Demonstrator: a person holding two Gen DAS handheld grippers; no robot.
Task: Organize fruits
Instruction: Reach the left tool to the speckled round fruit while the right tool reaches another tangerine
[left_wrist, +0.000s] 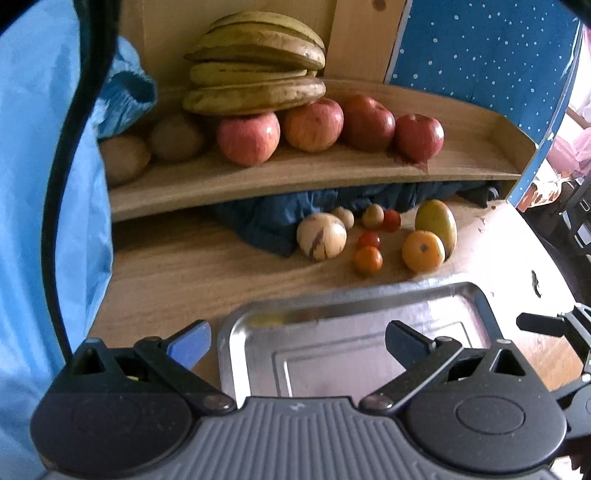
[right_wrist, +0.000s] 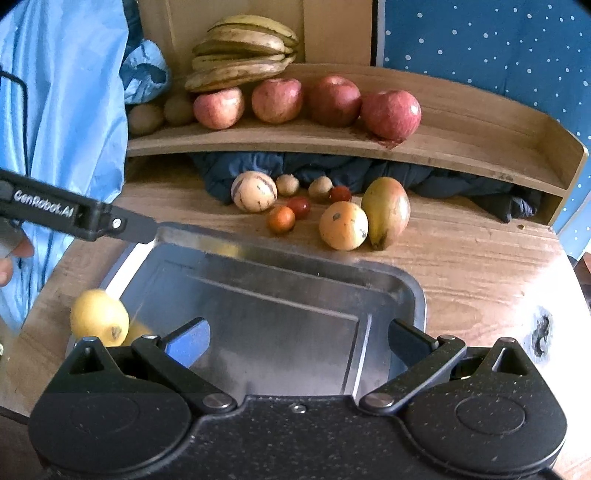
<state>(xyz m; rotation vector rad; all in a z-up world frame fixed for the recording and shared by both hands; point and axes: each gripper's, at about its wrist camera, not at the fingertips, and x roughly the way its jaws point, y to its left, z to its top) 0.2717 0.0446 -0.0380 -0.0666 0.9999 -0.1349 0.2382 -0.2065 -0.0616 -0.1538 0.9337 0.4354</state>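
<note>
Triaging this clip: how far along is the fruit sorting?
Early. Done: one yellow fruit sits at the steel tray near corner. In hand: nothing; left gripper and right gripper hang open over the tray. Left: mango, orange, striped melon and small fruits remain on the tabletop.

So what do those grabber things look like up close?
Each gripper is black. The left gripper has a ribbed grey body, the right gripper a speckled black one. On both, one finger has a blue pad. White lettering marks the left one's side.
</note>
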